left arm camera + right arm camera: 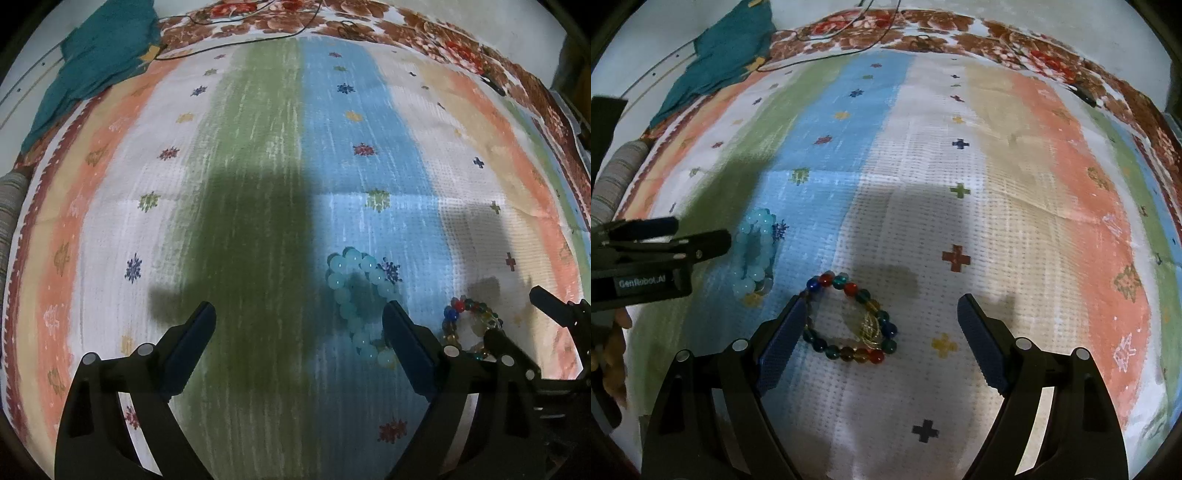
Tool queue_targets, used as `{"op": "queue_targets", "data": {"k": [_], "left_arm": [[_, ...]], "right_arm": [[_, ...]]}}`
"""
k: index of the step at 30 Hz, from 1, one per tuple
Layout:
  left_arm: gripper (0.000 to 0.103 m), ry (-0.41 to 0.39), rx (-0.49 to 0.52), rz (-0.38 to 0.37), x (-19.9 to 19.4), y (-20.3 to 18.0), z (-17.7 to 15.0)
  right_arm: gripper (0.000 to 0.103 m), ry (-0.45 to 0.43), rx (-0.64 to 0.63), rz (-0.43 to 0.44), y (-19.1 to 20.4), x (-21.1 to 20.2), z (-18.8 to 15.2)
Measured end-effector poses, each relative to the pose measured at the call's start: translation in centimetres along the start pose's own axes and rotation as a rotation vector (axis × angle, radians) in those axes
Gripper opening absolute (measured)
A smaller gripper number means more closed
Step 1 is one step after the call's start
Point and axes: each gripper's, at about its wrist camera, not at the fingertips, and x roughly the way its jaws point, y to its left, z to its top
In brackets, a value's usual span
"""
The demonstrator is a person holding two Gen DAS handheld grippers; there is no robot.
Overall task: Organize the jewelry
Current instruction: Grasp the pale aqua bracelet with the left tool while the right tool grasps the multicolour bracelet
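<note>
An aqua bead bracelet (338,282) lies on the blue stripe of the striped mat (258,184). My left gripper (299,314) hangs open above the mat. Its right finger covers the bracelet's near side, and most of the bracelet lies between the fingers. A multicoloured bead bracelet (870,328) with a gold charm lies on the white stripe. It sits between the fingers of my open right gripper (882,302), close to the left one. Each view shows the other side too: the multicoloured bracelet (458,314), the aqua bracelet (753,254) and my left gripper (701,232).
A teal cloth (96,62) lies at the far left corner, with a thin dark cable (236,42) running along the mat's far edge. A floral sheet (997,40) borders the mat. A person's hand (613,350) shows at the left edge.
</note>
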Motion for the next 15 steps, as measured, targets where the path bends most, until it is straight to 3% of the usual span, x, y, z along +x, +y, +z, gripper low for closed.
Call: {"op": "queue_targets", "data": {"k": [8, 12, 15], "left_arm": [[0.086, 0.011, 0.016, 0.004, 1.4, -0.4, 0.1], [0.076, 0.013, 0.023, 0.022, 2.1, -0.4, 0.3], [0.075, 0.027, 0.032, -0.009, 2.7, -0.7, 0.3]], "right_arm": [[0.075, 0.03, 0.011, -0.006, -0.6, 1.6, 0.0], [0.07, 0.03, 0.004, -0.006, -0.5, 2.1, 0.2], [0.07, 0.031, -0.001, -0.007, -0.5, 2.4, 0.3]]}}
